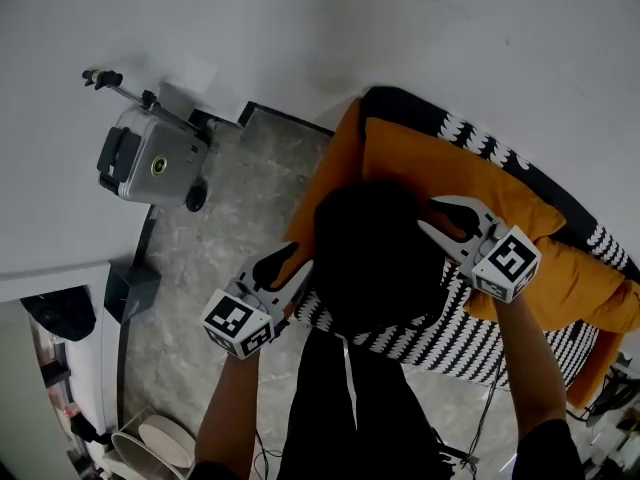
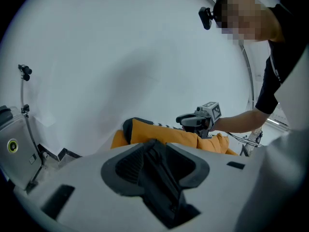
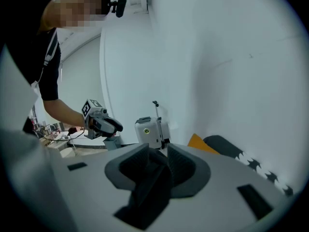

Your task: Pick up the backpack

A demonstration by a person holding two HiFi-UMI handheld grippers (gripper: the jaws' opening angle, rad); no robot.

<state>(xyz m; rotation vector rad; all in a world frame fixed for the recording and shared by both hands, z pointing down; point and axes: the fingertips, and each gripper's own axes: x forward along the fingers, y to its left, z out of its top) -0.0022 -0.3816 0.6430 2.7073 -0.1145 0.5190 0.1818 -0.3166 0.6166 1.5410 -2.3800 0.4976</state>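
Note:
In the head view a black rounded mass (image 1: 375, 258) sits between the two grippers, in front of the orange sofa cushion (image 1: 450, 168). It merges with the person's black clothing below, and I cannot tell whether it is the backpack. No backpack shows in either gripper view. My left gripper (image 1: 292, 264) is at the mass's left edge, jaws apart and empty. My right gripper (image 1: 430, 215) is at its right edge over the cushion, also open with nothing between its fingers. Each gripper sees the other: the right gripper (image 2: 186, 120) above the cushion, the left gripper (image 3: 116, 126) beside the suitcase.
A grey hard-shell suitcase (image 1: 150, 158) with its handle extended stands on the stone floor by the white wall. A black-and-white patterned blanket (image 1: 440, 338) covers the sofa's front. A dark box (image 1: 130, 288) and a white bin (image 1: 165, 438) stand at the left.

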